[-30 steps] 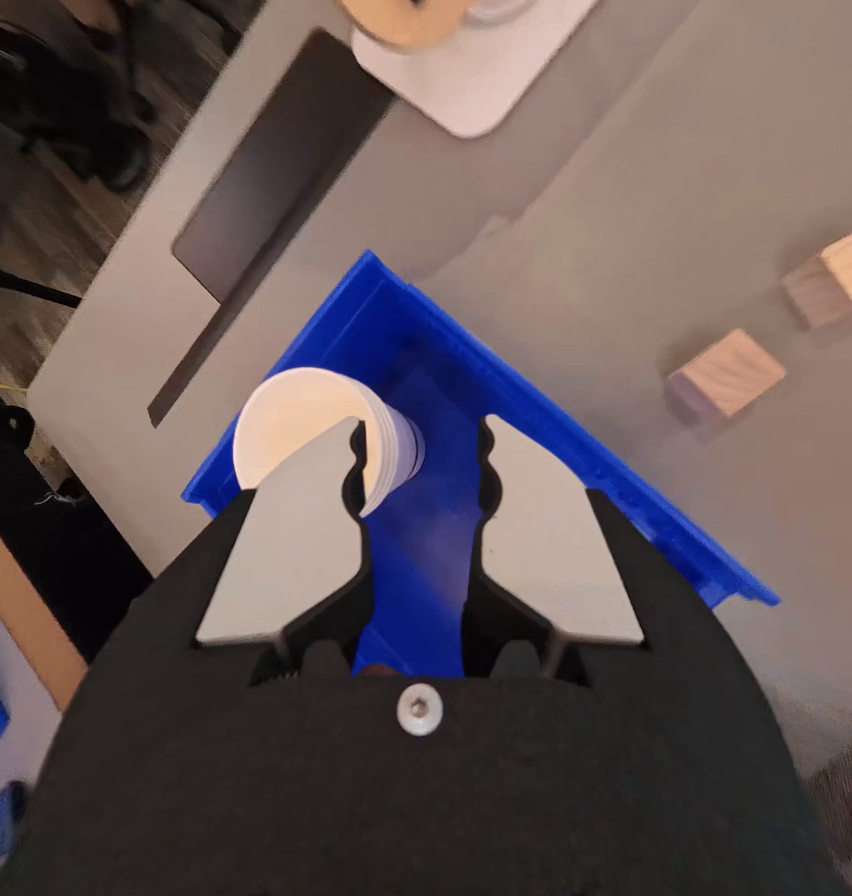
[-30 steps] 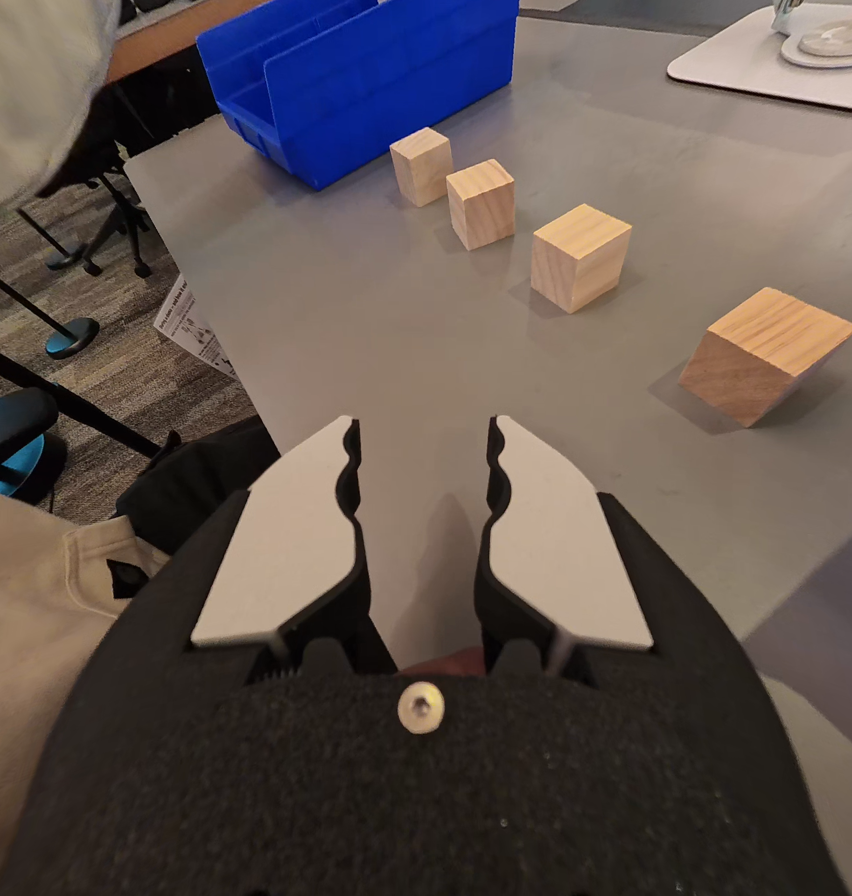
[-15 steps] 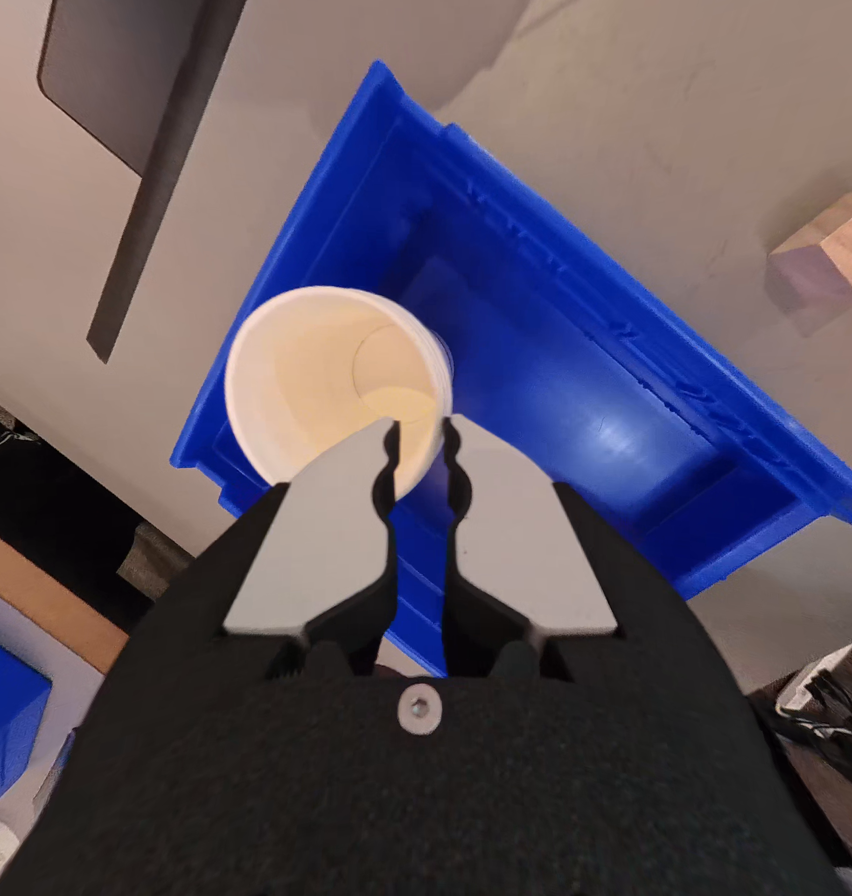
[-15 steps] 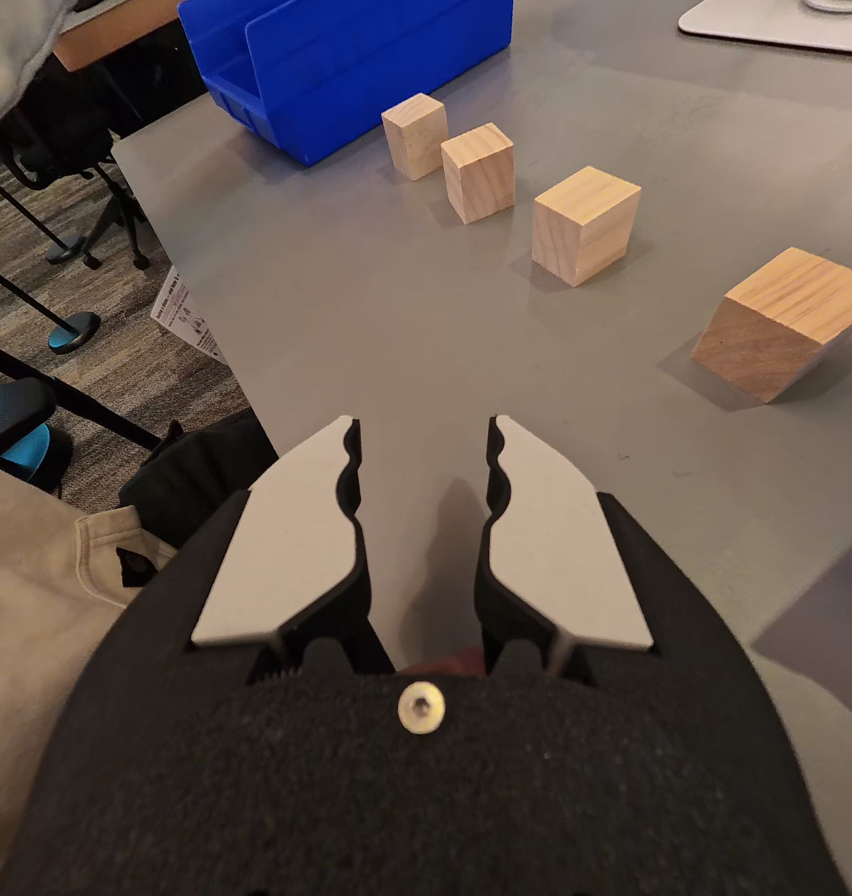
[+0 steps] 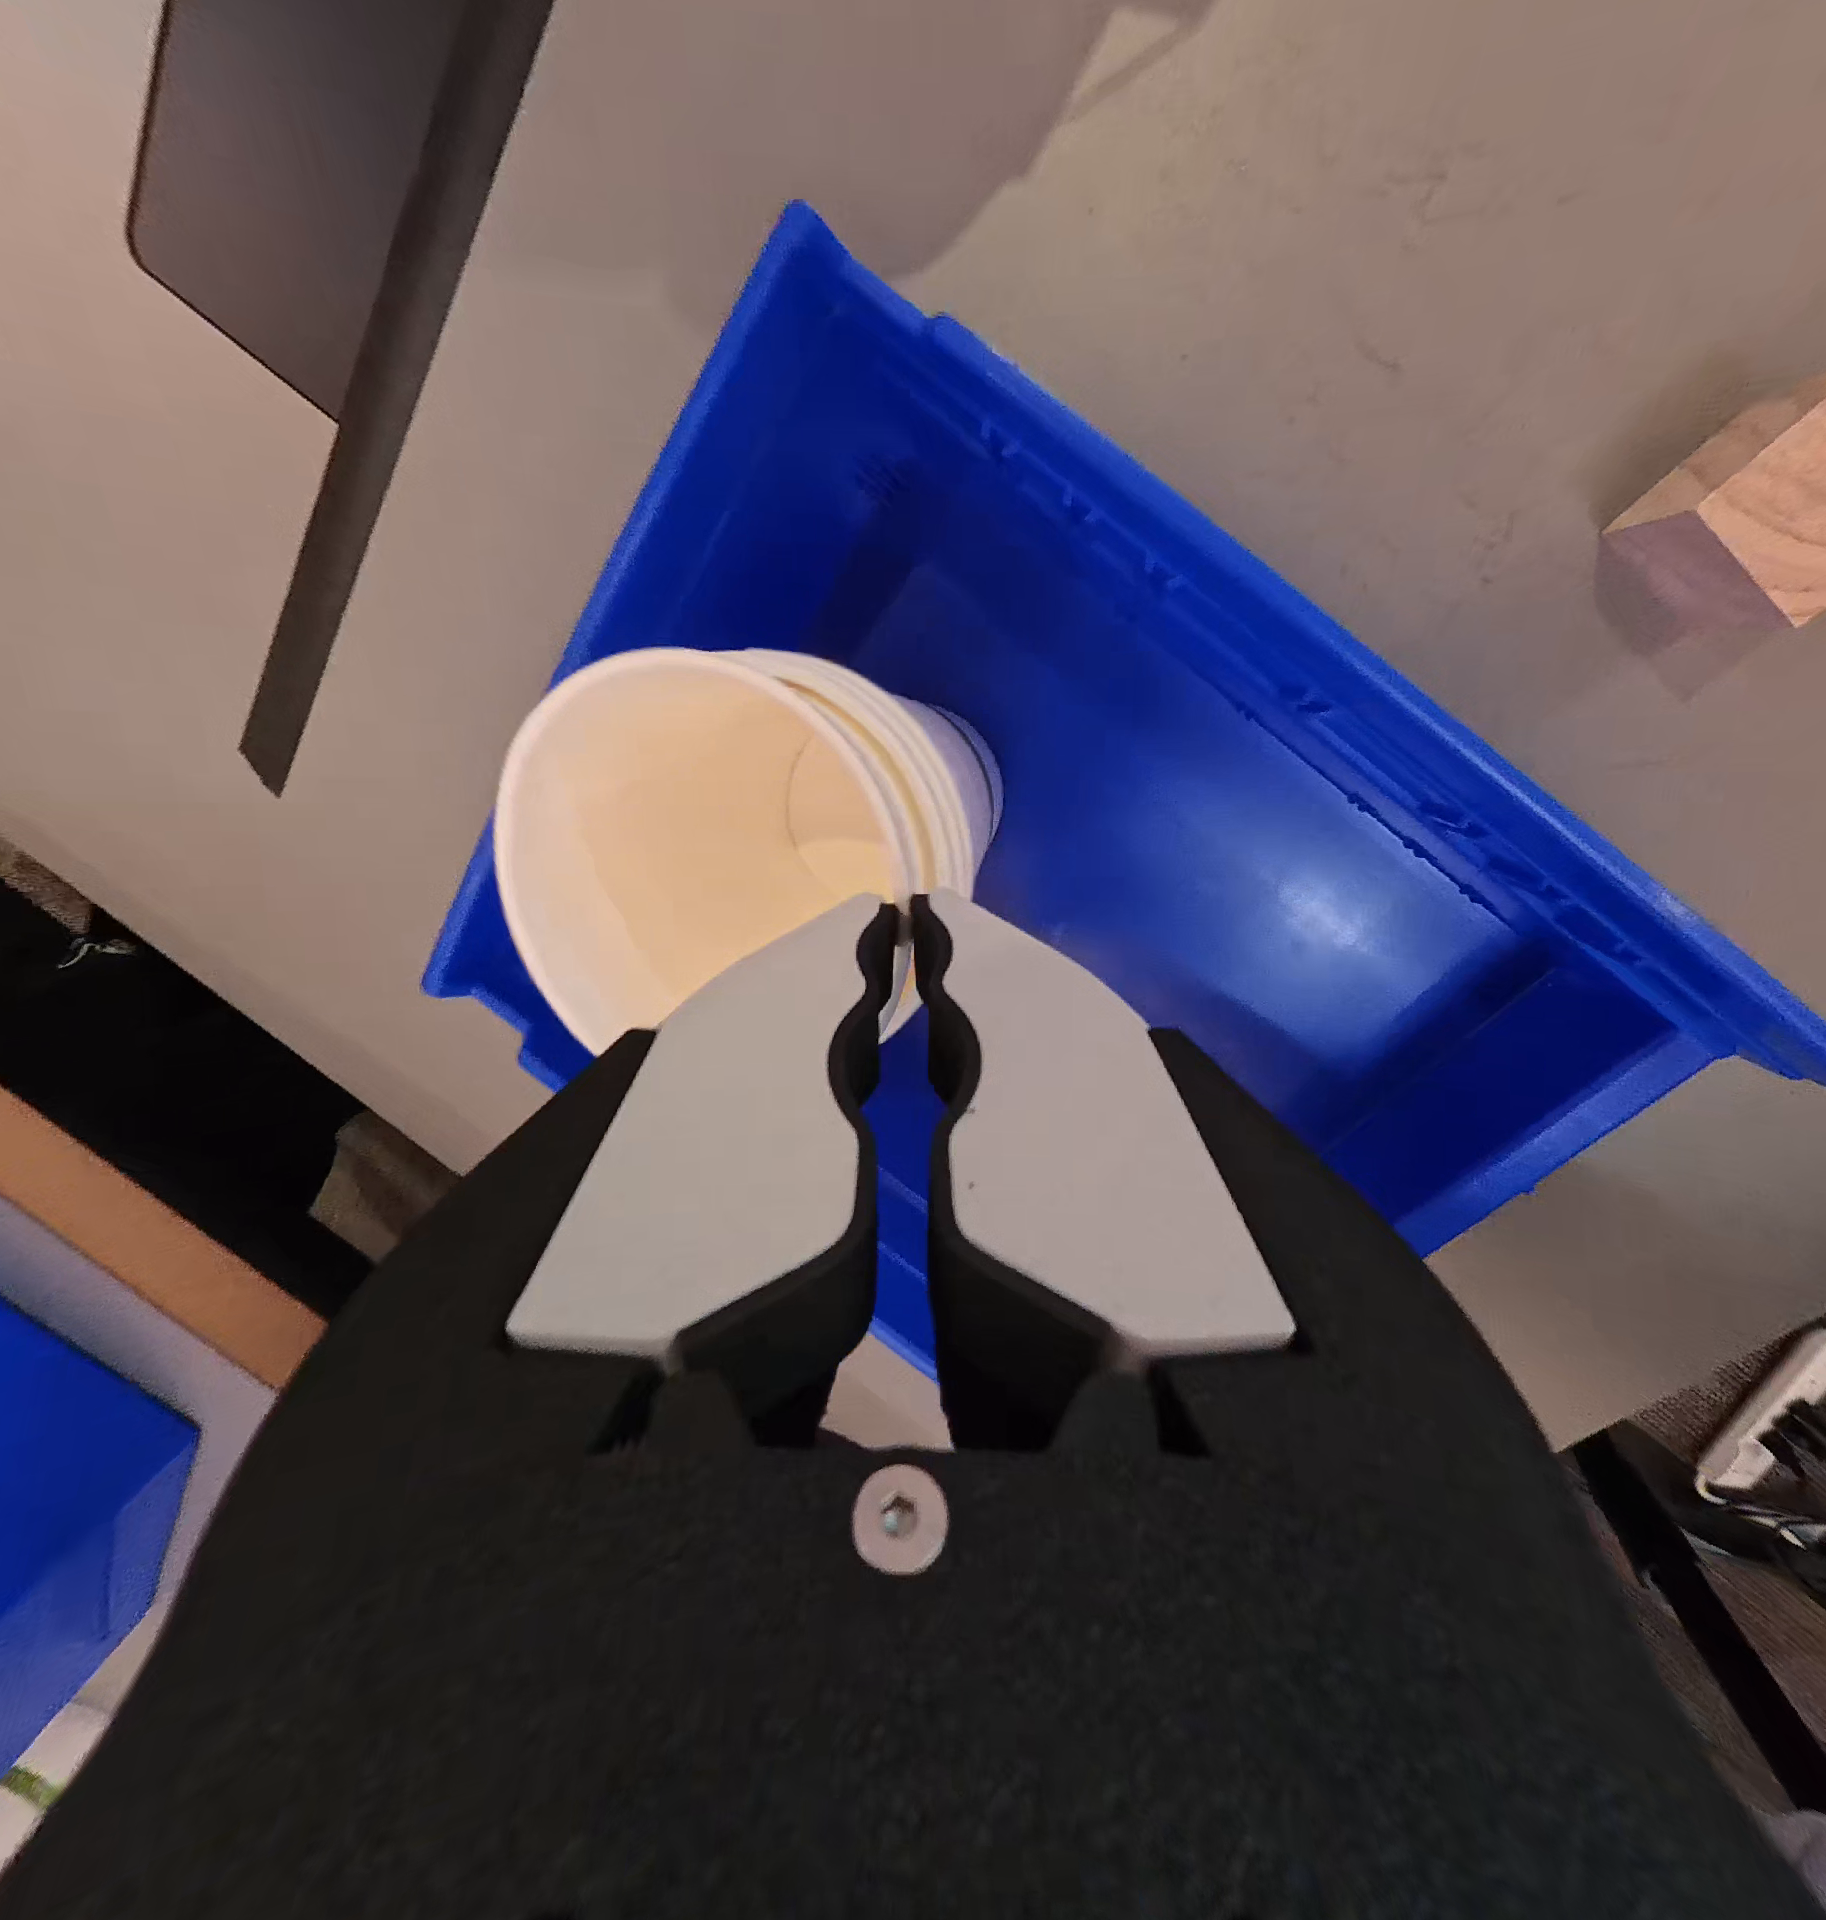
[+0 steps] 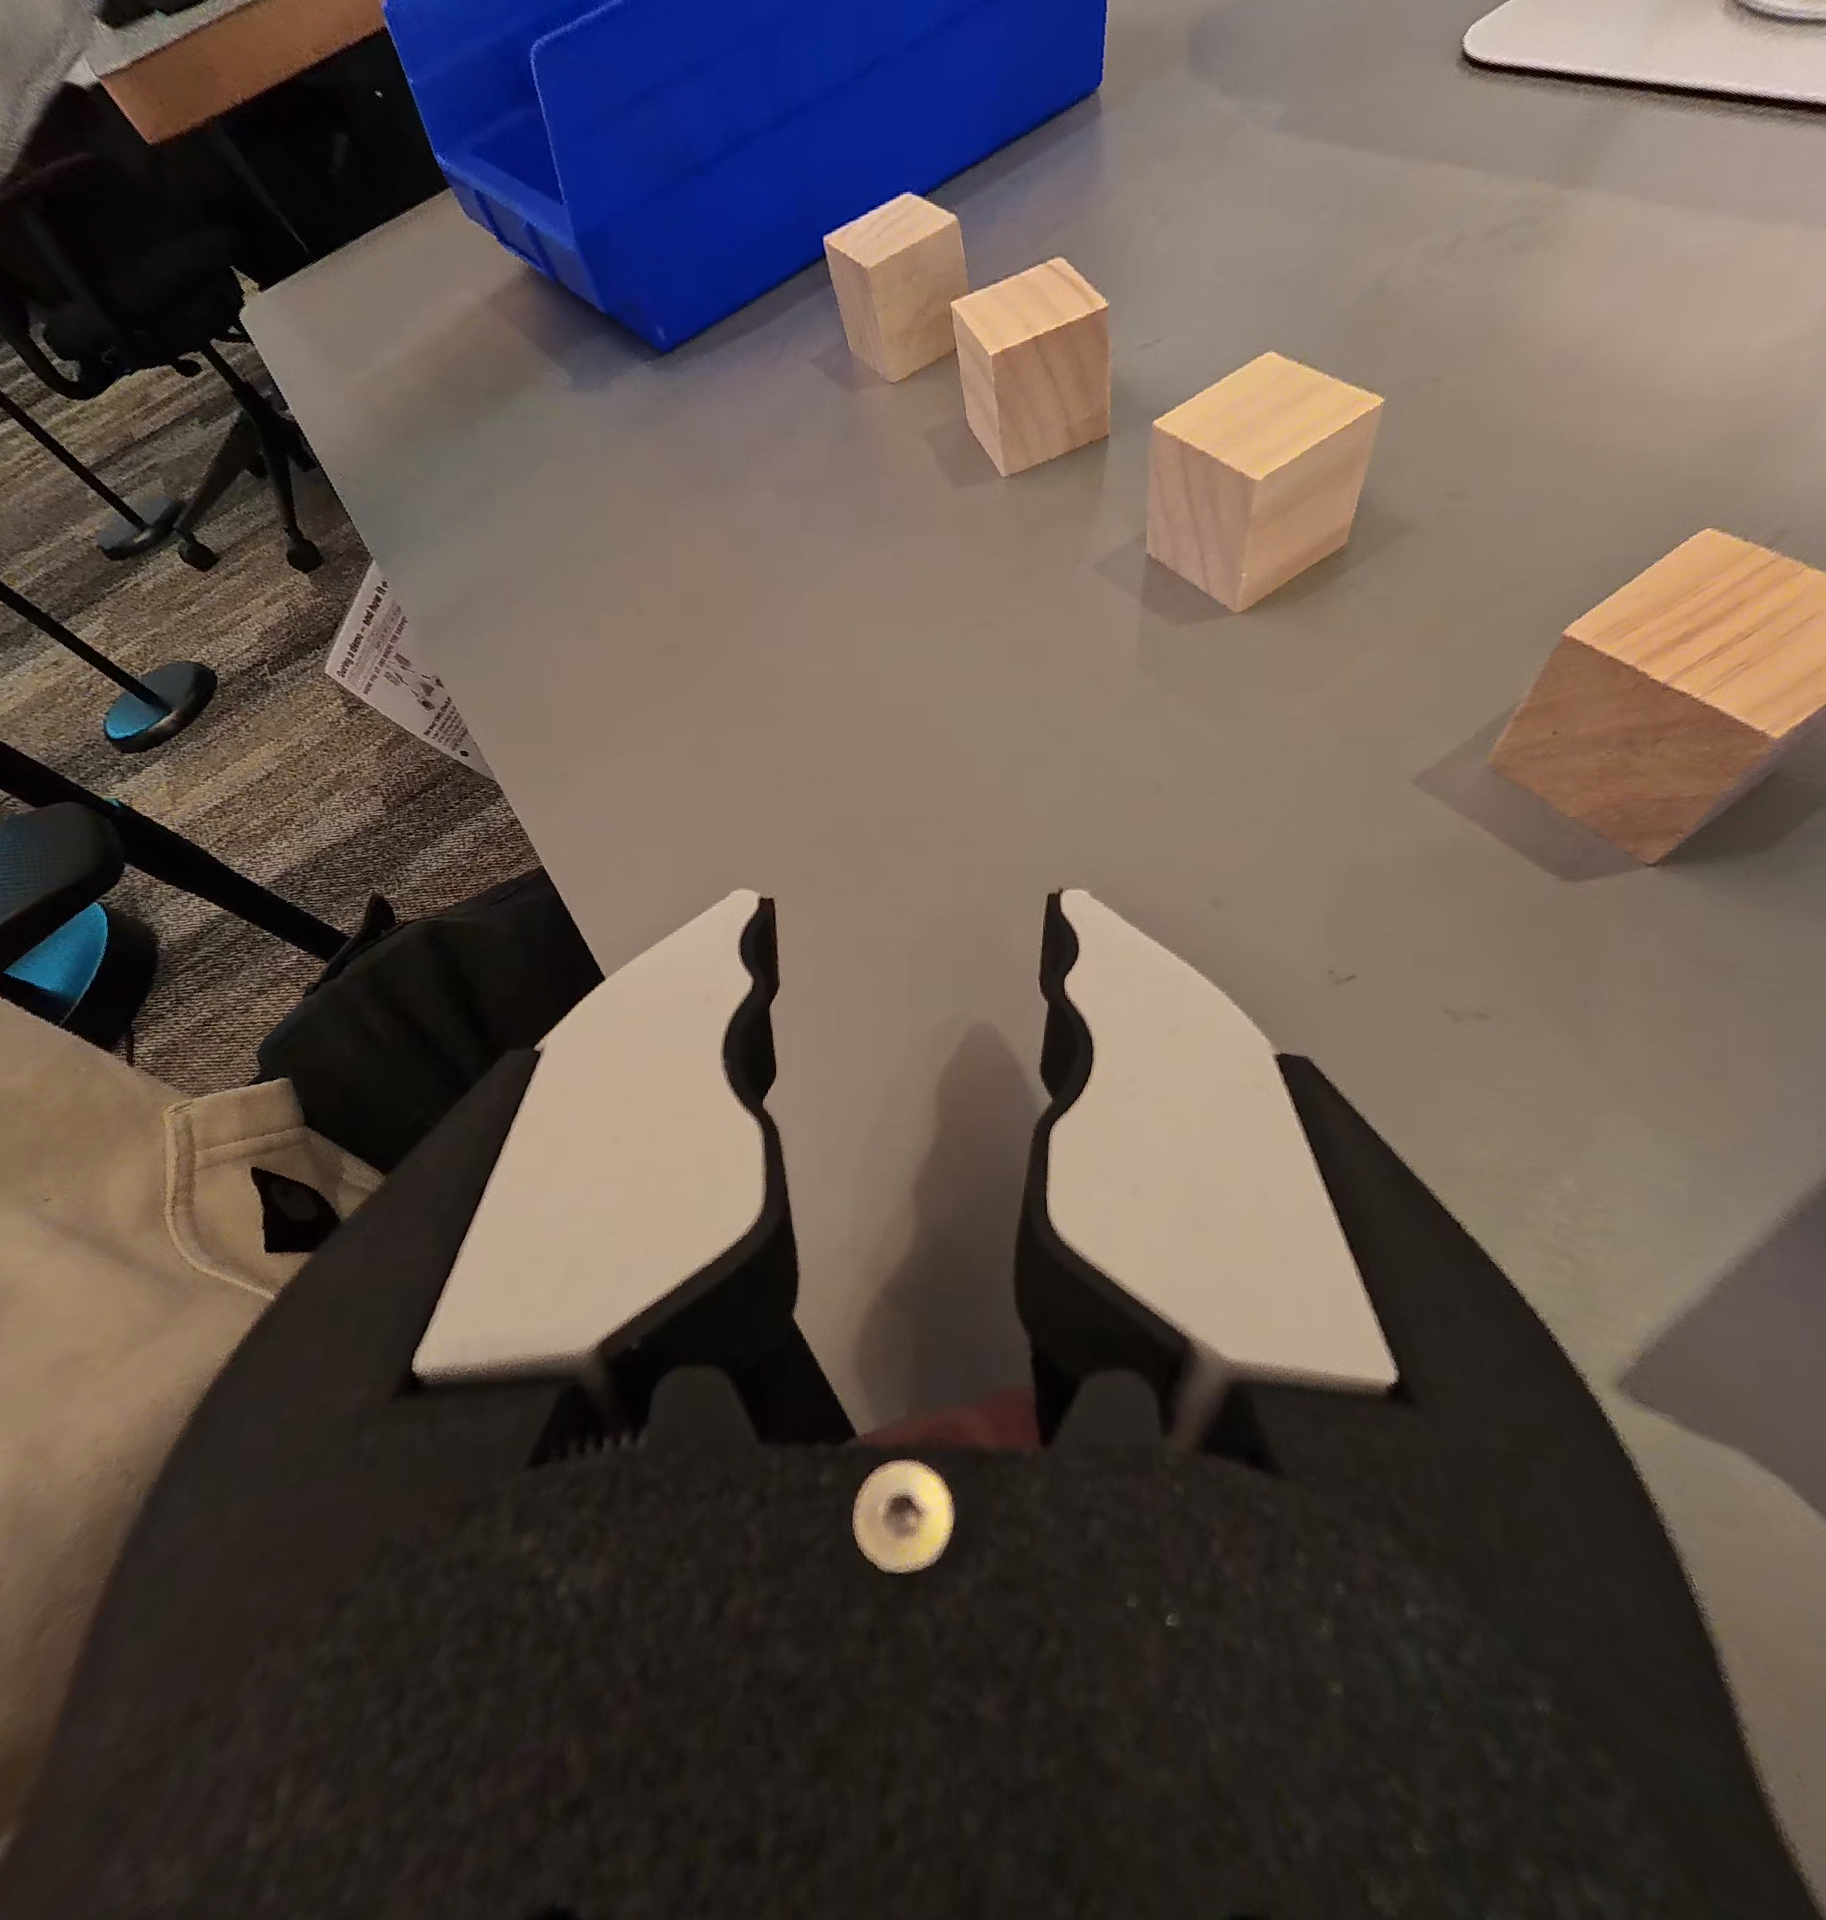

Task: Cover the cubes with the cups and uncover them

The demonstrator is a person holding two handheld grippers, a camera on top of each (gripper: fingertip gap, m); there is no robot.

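The left gripper [image 5: 907, 914] has its jaws pinching the rim of the top cup in a stack of cups [image 5: 743, 831]; only a thin sliver of paper wall sits between the tips. The stack lies on its side in the blue bin [image 5: 1252, 831], mouth toward the camera and to the left, its long axis running away and to the right into the bin, so drawing one cup free probably means pulling back along that axis. The cups are thin white paper, smooth and tapered, with nested rims showing at the far end; the pinched wall could crease easily. The bin is glossy moulded plastic with ribbed walls. The right gripper [image 6: 909, 914] hangs over the grey bench [image 6: 784, 675] with its jaws spread and nothing between them. Beyond it four pale wooden cubes [image 6: 1257, 478] stand in a row running from far left to near right, square-edged, grain showing, all uncovered.
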